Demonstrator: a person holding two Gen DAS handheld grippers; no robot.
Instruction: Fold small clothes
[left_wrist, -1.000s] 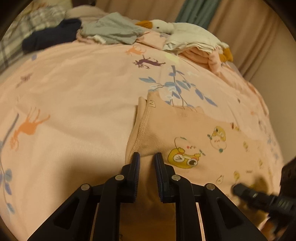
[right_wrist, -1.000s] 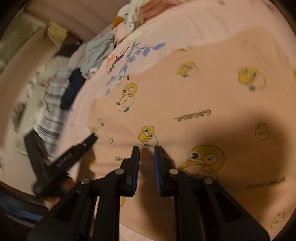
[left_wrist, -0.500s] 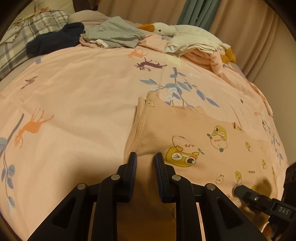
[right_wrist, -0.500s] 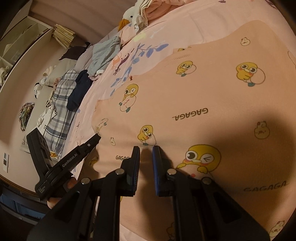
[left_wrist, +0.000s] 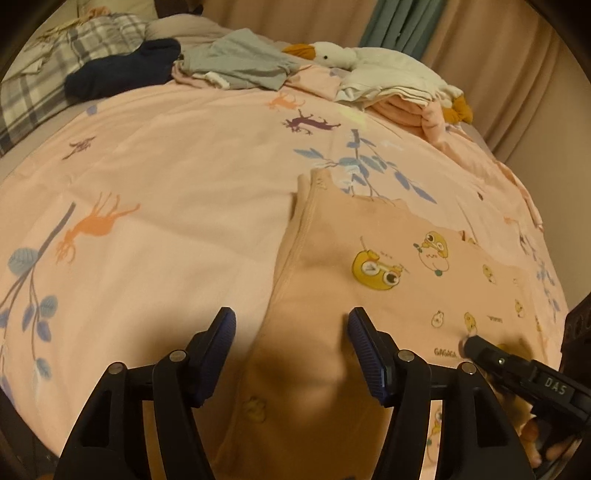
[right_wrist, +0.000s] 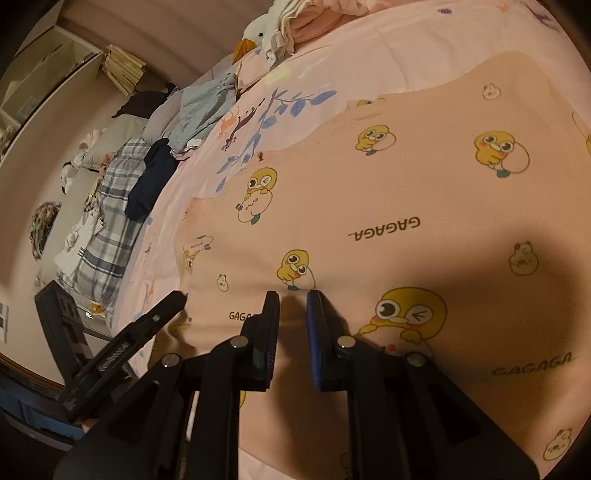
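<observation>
A peach small garment printed with yellow ducks and "GAGAGA" lies flat on the pink bedspread. Its folded left edge runs toward my left gripper, whose jaws are opening wide just above the cloth; the pads press on nothing. In the right wrist view the garment fills the frame. My right gripper is shut on a small pinch of its fabric near the front hem. The right gripper's finger shows at the left view's lower right, and one left gripper finger shows at the right view's lower left.
At the bed's far side sit a white plush goose on a stack of folded pink and white clothes, a grey garment, a navy one and plaid fabric. Curtains hang behind. A floor-side shelf stands left.
My left gripper's jaws have sprung apart and let go of the garment's folded edge, which now lies on the bed. The right gripper stays pinched on the cloth.
</observation>
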